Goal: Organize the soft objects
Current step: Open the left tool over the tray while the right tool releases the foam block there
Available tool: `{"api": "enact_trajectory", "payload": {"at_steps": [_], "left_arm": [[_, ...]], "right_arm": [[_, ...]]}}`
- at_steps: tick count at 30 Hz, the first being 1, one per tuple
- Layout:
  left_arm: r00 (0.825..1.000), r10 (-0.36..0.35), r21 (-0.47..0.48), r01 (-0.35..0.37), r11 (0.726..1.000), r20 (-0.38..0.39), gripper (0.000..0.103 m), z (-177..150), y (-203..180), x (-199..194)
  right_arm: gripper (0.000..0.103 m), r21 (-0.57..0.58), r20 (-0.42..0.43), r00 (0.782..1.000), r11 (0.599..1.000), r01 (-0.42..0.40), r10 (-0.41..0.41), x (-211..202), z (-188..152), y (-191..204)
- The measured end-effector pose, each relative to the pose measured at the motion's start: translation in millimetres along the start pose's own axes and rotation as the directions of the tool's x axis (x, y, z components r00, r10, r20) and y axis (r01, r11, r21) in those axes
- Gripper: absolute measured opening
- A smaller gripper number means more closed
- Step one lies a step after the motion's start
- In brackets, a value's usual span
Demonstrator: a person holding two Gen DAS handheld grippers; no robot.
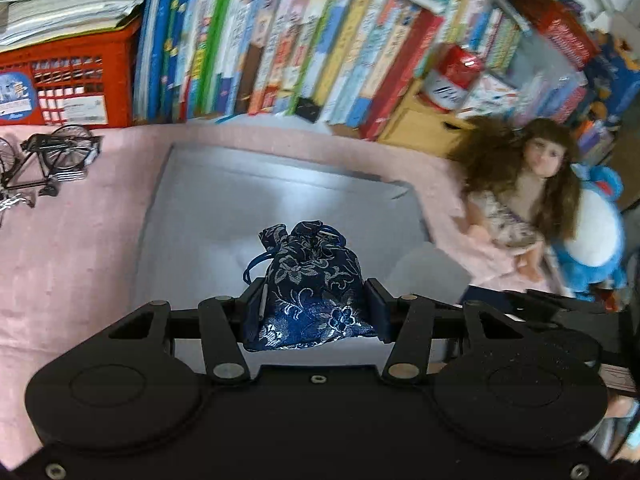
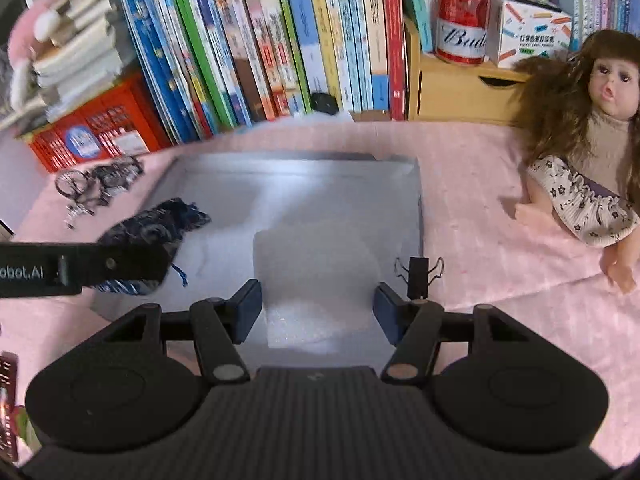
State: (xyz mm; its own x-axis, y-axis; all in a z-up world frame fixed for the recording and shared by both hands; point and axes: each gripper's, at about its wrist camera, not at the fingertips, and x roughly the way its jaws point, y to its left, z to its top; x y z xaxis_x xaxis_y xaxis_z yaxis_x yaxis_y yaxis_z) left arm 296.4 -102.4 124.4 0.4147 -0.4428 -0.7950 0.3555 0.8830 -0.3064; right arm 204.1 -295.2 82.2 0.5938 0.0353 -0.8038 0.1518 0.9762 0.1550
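Drawstring pouch [image 1: 310,280]: dark blue fabric, silver floral pattern, neck cinched, blue cord loose at its side. Upright at centre of left wrist view, above a grey tray [image 1: 224,208]. In right wrist view it sits left of centre, blurred, partly hidden.

Doll [image 2: 588,152]: long brown hair, floral dress, lying at right edge on pink cloth.

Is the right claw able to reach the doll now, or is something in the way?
Probably yes. The right claw is open and empty, and only bare pink cloth lies between it and the doll; the small binder clip sits aside.
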Motion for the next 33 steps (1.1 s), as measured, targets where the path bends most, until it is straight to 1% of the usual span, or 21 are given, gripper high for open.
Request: {"api": "enact_trajectory", "payload": {"at_steps": [1,3,8,12,16,17,19,20,21,22,23,26,29,33], "left_arm": [[1.0,0.018,0.009,-0.018,1.0,-0.013,0.05,0.3,2.9,6.6],[0.999,0.03,0.014,-0.029,0.999,-0.036,0.05,0.8,6.5,16.2],[0.996,0.021,0.022,-0.019,1.0,-0.084,0.05,2.0,11.0,37.3],[0.992,0.044,0.041,-0.04,0.998,-0.114,0.051,0.8,9.4,53.6],[0.989,0.045,0.024,-0.042,0.999,-0.138,0.051,-0.2,12.2,65.9],[0.989,0.046,0.016,-0.044,0.999,-0.14,0.052,-0.4,13.0,67.4],[0.989,0.05,0.003,-0.05,0.999,-0.143,0.055,-1.2,15.1,69.9],[0.989,0.051,0.0,-0.051,0.999,-0.142,0.059,-1.1,15.8,69.8],[0.989,0.052,-0.005,-0.053,0.999,-0.137,0.063,-1.2,16.9,68.9],[0.991,0.042,-0.011,-0.043,0.999,-0.129,0.075,-1.1,18.2,66.7],[0.992,0.028,-0.014,-0.03,0.999,-0.12,0.082,-1.2,18.8,64.1],[0.994,0.003,-0.022,-0.006,1.0,-0.106,0.082,-0.2,18.5,55.6],[0.995,0.024,-0.027,-0.027,0.999,-0.093,0.082,0.2,16.2,45.3],[0.997,0.037,-0.017,-0.038,0.999,-0.064,0.082,-0.6,12.7,23.6]], "right_arm": [[0.065,-0.002,-0.01,1.0,1.0,0.004,-0.004,4.6,0.2,-0.1],[0.065,-0.007,-0.029,1.0,1.0,0.008,-0.008,12.3,1.1,0.8],[0.065,-0.029,-0.067,0.998,0.999,0.014,-0.016,28.6,2.5,6.7],[0.065,-0.047,-0.086,0.996,0.999,0.028,-0.032,39.3,1.0,10.3],[0.065,-0.055,-0.101,0.994,0.997,0.046,-0.052,48.3,-0.2,10.4],[0.068,-0.05,-0.104,0.993,0.998,0.045,-0.05,49.8,-0.5,9.8],[0.068,-0.044,-0.104,0.993,0.998,0.046,-0.051,51.5,-0.7,9.1],[0.073,-0.044,-0.1,0.994,0.998,0.049,-0.053,51.7,-0.9,8.8],[0.074,-0.043,-0.099,0.994,0.998,0.051,-0.055,51.7,-0.9,8.3],[0.076,-0.043,-0.1,0.994,0.998,0.044,-0.048,51.6,-0.8,7.6],[0.078,-0.041,-0.099,0.994,0.999,0.032,-0.036,50.8,-1.2,6.9],[0.082,-0.035,-0.089,0.996,0.999,0.006,-0.009,46.5,-1.1,7.0],[0.083,-0.046,-0.081,0.997,0.999,0.012,-0.015,40.9,-0.4,10.1],[0.085,-0.066,-0.053,0.998,0.998,0.013,-0.017,25.5,0.2,12.5]]}}
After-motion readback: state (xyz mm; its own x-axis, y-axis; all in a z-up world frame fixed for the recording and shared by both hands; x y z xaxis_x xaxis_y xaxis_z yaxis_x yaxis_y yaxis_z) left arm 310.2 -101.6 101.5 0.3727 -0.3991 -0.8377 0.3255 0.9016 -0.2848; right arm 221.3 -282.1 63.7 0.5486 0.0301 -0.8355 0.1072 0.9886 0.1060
